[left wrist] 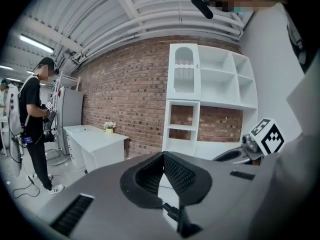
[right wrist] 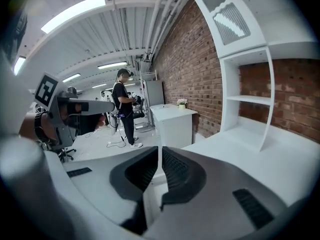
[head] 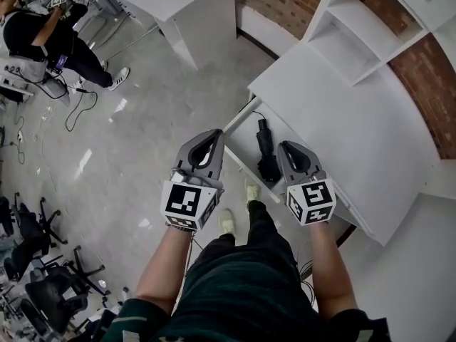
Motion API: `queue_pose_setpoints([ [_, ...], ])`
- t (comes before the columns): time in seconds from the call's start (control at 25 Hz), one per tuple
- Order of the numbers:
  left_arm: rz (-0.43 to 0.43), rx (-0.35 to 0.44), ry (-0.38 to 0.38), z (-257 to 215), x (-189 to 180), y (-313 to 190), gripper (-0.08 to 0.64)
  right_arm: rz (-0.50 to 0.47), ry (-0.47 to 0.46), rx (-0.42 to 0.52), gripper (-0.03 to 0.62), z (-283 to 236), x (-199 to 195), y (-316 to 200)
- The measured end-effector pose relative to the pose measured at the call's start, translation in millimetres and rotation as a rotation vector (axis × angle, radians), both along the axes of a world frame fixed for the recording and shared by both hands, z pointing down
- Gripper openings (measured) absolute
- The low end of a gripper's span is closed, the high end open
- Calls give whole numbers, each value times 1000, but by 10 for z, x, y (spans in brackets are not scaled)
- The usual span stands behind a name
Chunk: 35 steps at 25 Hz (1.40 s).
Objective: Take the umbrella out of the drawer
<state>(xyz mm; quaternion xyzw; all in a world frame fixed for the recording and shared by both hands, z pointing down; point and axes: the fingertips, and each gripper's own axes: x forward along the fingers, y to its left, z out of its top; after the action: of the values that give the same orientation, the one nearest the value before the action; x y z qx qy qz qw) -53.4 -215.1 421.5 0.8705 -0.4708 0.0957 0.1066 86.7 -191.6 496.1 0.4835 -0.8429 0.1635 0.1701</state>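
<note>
The umbrella [head: 265,152] lies in the open drawer [head: 239,116] of the desk [head: 342,120]. The left gripper [head: 216,133] and the right gripper [head: 285,147] flank it, both with jaws pressed together and empty. A person [head: 50,38] stands well apart.

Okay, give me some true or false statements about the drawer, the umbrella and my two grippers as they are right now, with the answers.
1. The drawer of the white desk stands open. True.
2. The umbrella is clamped in the right gripper. False: it lies in the drawer, and the right gripper is shut on nothing.
3. The umbrella is black. True.
4. The left gripper has its jaws spread wide. False: its jaws are together, with nothing between them.
5. Both grippers are above the drawer, one on each side of the umbrella. True.
</note>
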Motion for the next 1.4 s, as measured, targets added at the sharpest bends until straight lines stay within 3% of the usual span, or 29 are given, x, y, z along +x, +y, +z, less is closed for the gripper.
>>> queue_pose_setpoints([
  [0.28, -5, -54, -21, 504, 160, -262, 8, -48, 15, -138, 17, 839, 22, -209],
  [0.84, -46, -199, -31, 1427, 224, -528, 8, -36, 98, -431, 138, 2567, 62, -214],
  [1.2, -43, -256, -44, 1830, 275, -669, 8, -15, 138, -587, 181, 3271, 90, -192],
  [1.4, -55, -297, -49, 2017, 234, -691, 8, 19, 196, -629, 244, 3671, 121, -255],
])
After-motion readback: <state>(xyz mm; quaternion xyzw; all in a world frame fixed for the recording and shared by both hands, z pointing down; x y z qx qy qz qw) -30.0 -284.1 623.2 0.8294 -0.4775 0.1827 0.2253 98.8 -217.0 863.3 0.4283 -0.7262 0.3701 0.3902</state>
